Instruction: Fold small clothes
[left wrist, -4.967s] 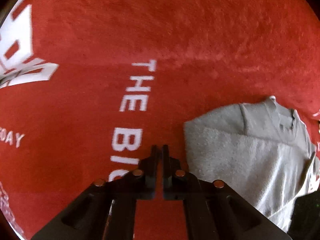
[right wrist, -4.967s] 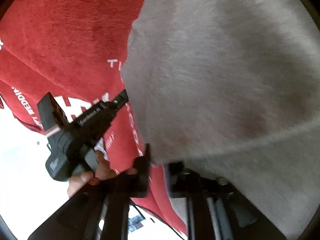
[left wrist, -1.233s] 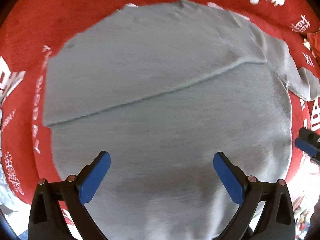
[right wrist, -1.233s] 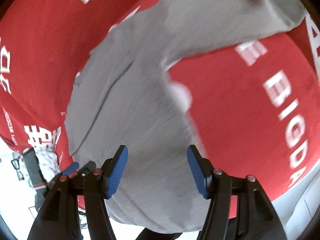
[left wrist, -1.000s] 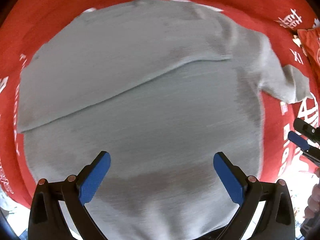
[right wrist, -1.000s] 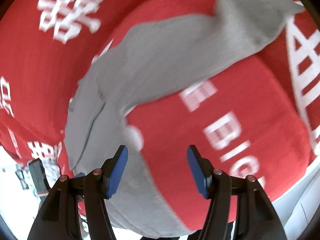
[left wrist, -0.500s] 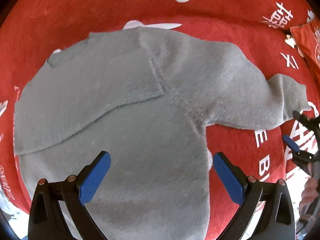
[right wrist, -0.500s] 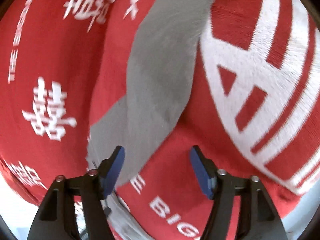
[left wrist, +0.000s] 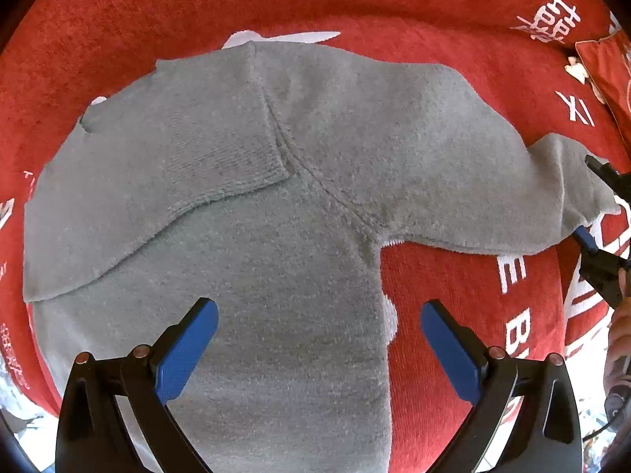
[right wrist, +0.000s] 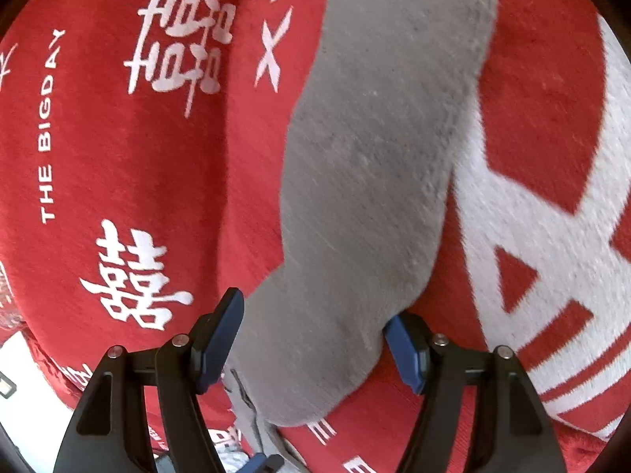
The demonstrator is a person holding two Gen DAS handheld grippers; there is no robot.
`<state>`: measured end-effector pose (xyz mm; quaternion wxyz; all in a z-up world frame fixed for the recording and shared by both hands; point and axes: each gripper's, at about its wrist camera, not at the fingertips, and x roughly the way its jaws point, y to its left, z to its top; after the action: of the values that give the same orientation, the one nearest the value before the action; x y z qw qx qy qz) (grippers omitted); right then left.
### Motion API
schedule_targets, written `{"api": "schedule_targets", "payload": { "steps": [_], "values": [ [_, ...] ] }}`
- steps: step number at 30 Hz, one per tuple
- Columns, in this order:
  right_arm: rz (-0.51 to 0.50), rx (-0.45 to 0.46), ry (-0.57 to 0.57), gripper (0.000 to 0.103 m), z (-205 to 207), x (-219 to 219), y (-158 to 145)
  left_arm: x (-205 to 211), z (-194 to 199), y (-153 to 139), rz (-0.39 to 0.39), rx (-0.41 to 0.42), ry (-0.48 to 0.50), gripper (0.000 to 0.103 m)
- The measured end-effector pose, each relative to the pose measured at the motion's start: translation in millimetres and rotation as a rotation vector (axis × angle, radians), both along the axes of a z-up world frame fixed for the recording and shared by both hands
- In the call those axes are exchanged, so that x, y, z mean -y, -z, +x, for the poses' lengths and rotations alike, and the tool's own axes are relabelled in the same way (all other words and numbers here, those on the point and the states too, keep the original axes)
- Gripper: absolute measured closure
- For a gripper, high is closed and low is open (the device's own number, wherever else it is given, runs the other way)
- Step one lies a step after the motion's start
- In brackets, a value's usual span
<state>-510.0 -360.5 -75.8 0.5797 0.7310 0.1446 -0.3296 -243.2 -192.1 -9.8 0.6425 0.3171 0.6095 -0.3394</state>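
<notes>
A small grey knit sweater point(left wrist: 244, 244) lies flat on a red cloth point(left wrist: 453, 283) with white lettering. One sleeve is folded across its chest; the other sleeve point(left wrist: 453, 165) stretches out to the right. My left gripper point(left wrist: 315, 335) is open and empty above the sweater's lower body. My right gripper point(right wrist: 311, 339) is open, its jaws on either side of that outstretched sleeve point(right wrist: 374, 165), whose cuff lies far ahead. The right gripper also shows at the right edge of the left wrist view point(left wrist: 599, 213), by the cuff.
The red cloth point(right wrist: 118, 181) bears white characters and the words THE BIGDAY. A red cushion point(left wrist: 607, 63) lies at the far right. The cloth's edge and a pale floor show at the lower left point(right wrist: 23, 370).
The right sleeve has been drawn out sideways from the sweater's body. My right gripper has moved along it and now straddles it. The left gripper stays open over the body.
</notes>
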Motion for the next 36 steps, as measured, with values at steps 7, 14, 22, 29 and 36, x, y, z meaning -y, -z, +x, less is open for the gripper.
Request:
{"api": "schedule_targets", "payload": {
  "steps": [7,14,22,29,36],
  "values": [
    [0.057,0.014,0.064,0.053,-8,2,3,11,5,1,-0.007,0.013,-0.021,0.000],
    [0.096,0.093,0.095,0.097,-15,-2,7,10,13,-2,-0.015,0.017,-0.041,0.000],
    [-0.037,0.234,-0.001,0.097,21,8,-43,-21,34,-14,-0.046,0.026,-0.084,0.000],
    [-0.183,0.289,-0.205,0.097,114,-6,-103,-58,76,-21,-0.059,0.077,-0.104,0.000],
    [-0.339,0.222,-0.544,0.097,257,-67,-144,-122,141,-19,-0.065,0.098,-0.181,0.000]
  ]
}}
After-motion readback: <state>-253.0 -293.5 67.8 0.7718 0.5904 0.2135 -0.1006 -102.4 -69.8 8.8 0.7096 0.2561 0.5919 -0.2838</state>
